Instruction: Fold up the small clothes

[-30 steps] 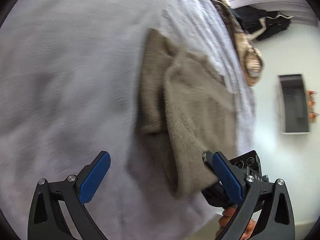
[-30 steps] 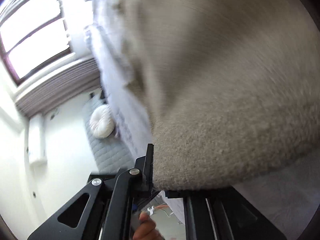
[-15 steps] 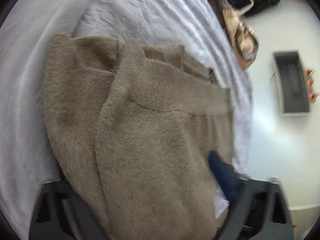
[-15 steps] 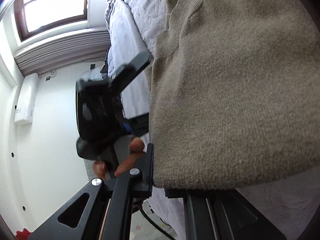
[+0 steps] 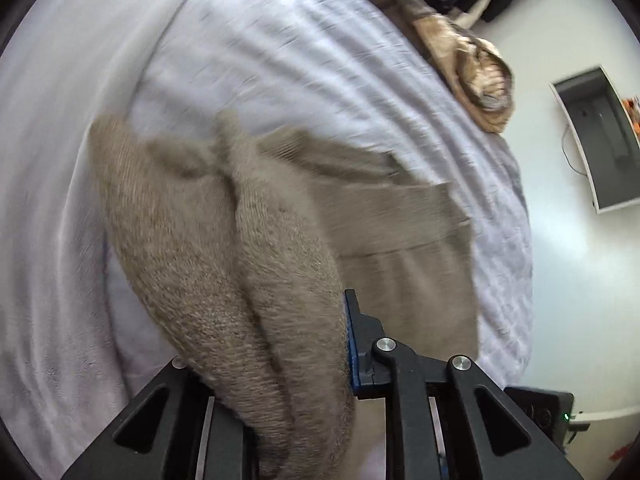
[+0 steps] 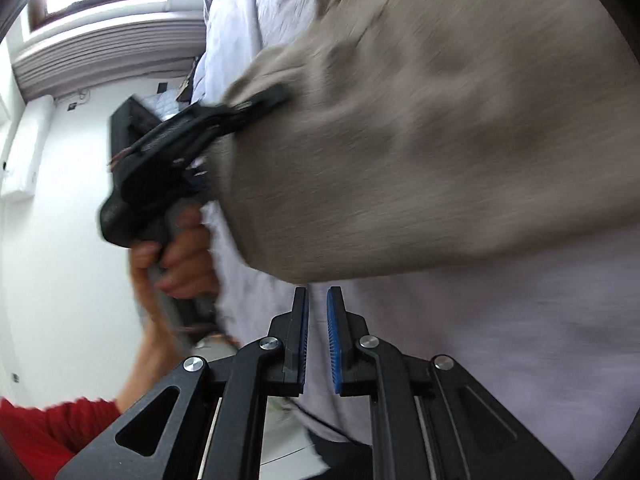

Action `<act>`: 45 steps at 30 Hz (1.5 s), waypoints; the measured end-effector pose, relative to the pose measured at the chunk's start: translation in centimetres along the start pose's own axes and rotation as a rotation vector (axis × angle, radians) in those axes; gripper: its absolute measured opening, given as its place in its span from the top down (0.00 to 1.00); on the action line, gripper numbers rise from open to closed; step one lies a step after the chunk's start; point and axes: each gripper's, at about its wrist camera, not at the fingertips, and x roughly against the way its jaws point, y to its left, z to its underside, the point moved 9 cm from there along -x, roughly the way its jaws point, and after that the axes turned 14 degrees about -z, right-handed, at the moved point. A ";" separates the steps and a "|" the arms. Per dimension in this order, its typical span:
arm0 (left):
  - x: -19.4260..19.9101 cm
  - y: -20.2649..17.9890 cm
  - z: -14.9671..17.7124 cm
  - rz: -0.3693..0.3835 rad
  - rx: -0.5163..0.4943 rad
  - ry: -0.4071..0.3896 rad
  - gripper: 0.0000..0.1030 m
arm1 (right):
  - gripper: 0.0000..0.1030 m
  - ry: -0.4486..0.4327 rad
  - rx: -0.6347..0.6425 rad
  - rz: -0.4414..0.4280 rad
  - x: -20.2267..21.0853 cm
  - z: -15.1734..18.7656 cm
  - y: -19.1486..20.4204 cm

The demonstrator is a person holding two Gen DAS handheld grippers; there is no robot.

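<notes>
On the left, the left gripper [image 5: 280, 360] is now clamped on a thick bunched fold of the tan sweater [image 5: 224, 248]. A second ago its blue pads stood wide apart over the bedcover with nothing between them; half a second ago the knit was already draped over them. Only one blue pad [image 5: 351, 344] shows now, pressed against the wool, with the other buried under the fabric. From the grip, the sweater runs away across the pale bedcover [image 5: 280, 52], its ribbed edge lying further out and the far part flat on the bed. The view is blurred, so the gripper is likely moving.

On the right, the change goes the other way. The right gripper [image 6: 317, 340] held the sweater's hem a second ago and half a second ago; now its jaws stand nearly together with a narrow empty gap, and the hem hangs just beyond the tips, not touching them. Its camera also shows the left gripper [image 6: 256, 104] biting the edge of the sweater [image 6: 420, 140], with the person's hand [image 6: 176, 256] on the handle.

So the garment has passed from right to left. As I judge it, the fold is mid-way: one side is being carried over, and the free right gripper should next take another edge or smooth the layer down.
</notes>
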 end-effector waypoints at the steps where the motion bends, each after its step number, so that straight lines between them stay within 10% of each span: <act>1: 0.7 -1.2 -0.4 -0.013 -0.024 -0.010 0.80 | 0.88 -0.028 0.008 0.025 1.6 -0.4 -0.4; 7: 1.1 -12.7 -2.4 -0.083 -0.211 -0.059 0.80 | 0.88 -0.241 -0.046 0.051 11.5 -5.5 -3.3; 14: -9.3 -23.6 -0.3 -0.287 -0.411 0.015 0.79 | 0.88 -0.376 -0.124 0.012 17.7 -10.0 -8.2; 17: -11.5 -24.7 1.0 -0.381 -0.471 0.018 0.60 | 0.88 -0.366 -0.180 -0.044 17.9 -10.5 -10.1; 18: -11.5 -25.3 1.3 -0.379 -0.491 0.009 0.47 | 0.88 -0.356 -0.190 -0.059 17.9 -10.5 -10.8; 24: -6.9 -30.0 2.8 -0.238 -0.588 -0.064 0.46 | 0.88 -0.327 -0.207 -0.114 19.0 -10.6 -12.8; 26: -4.0 -29.4 2.2 -0.185 -0.536 -0.122 0.39 | 0.88 -0.341 -0.231 -0.157 19.3 -10.7 -13.1; 28: -1.9 -26.7 1.0 -0.202 -0.437 -0.180 0.08 | 0.76 -0.383 -0.276 -0.250 20.2 -10.9 -13.4; 31: -0.1 -21.1 -0.8 -0.289 -0.294 -0.258 0.05 | 0.48 -0.418 -0.330 -0.423 21.1 -11.4 -13.3; 34: -1.0 -14.3 -1.4 -0.409 -0.173 -0.209 0.05 | 0.43 -0.384 -0.319 -0.516 20.9 -11.8 -12.5; 39: -4.5 -7.9 -0.4 -0.507 -0.055 -0.118 0.05 | 0.41 -0.259 -0.230 -0.367 17.6 -16.5 -10.6; 41: -5.0 -7.5 -0.2 -0.505 -0.045 -0.113 0.05 | 0.79 -0.205 -0.138 -0.198 16.5 -18.1 -9.7; 45: -5.1 -9.0 0.2 -0.486 -0.101 -0.141 0.05 | 0.81 -0.177 0.081 -0.033 17.0 -18.3 -5.6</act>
